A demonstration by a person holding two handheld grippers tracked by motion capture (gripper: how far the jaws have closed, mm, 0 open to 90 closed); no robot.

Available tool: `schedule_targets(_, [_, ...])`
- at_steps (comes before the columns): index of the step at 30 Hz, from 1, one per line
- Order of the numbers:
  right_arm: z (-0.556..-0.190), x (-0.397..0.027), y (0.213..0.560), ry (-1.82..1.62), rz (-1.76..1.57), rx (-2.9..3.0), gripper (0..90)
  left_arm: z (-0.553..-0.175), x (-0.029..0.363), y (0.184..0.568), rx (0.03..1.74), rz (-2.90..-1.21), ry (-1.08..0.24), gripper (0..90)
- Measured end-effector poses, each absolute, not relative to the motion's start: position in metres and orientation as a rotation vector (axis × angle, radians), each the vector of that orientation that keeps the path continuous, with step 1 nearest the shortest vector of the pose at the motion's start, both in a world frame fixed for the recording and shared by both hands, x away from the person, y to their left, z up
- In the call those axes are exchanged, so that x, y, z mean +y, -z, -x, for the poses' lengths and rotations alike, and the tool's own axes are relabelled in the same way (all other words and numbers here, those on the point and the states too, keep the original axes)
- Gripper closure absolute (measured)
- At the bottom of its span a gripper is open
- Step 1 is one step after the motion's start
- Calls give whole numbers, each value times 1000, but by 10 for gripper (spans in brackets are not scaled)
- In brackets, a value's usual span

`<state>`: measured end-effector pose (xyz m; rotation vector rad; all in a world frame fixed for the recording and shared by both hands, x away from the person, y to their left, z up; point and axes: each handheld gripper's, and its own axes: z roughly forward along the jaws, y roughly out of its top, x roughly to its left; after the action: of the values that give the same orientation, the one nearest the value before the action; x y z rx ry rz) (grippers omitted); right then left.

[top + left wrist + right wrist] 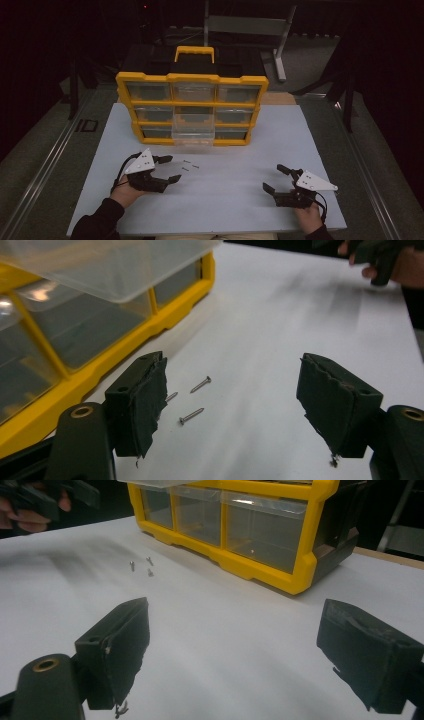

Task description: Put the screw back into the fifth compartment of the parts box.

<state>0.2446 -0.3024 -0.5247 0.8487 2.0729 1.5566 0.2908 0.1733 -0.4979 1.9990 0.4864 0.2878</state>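
Three small screws (191,415) lie loose on the white table (235,200), close together, just in front of the yellow organiser (192,107) and near the left gripper (169,169). In the left gripper view two of them show whole between the jaws' line of sight and the third peeks out from behind the left pad; none is touched. The left gripper's jaws stand apart with nothing between them. The right gripper (277,179) rests on the table well apart from the screws, its two jaws also spread wide and holding nothing. The organiser has nine clear drawers in three rows of three; one drawer (193,129), the middle one of the lower rows, is pulled out toward the person.
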Motion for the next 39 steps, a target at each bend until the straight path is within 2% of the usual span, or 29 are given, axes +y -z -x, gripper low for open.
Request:
schedule_targets(7, [-245, -303, 525, -1562, -848, 2074, 135, -305, 162, 514, 467, -2111, -296, 377])
schedule_targets(8, [-245, -303, 525, -1562, -849, 2074, 136, -308, 158, 518, 447, -2135, -311, 412])
schedule_targets(25, [-245, -304, 525, -1562, -860, 2079, 136, -330, 138, 535, 300, -2309, -365, 564])
schedule_targets(34, [-245, -304, 525, -1560, -866, 2079, 136, -344, 137, 542, 279, -2332, -279, 608])
schedule_targets(37, [-245, -304, 525, -1561, -867, 2080, 136, -345, 138, 544, 276, -2318, -250, 639])
schedule_targets(39, [-245, -304, 525, -1560, -866, 2080, 136, -346, 140, 545, 273, -2310, -221, 696])
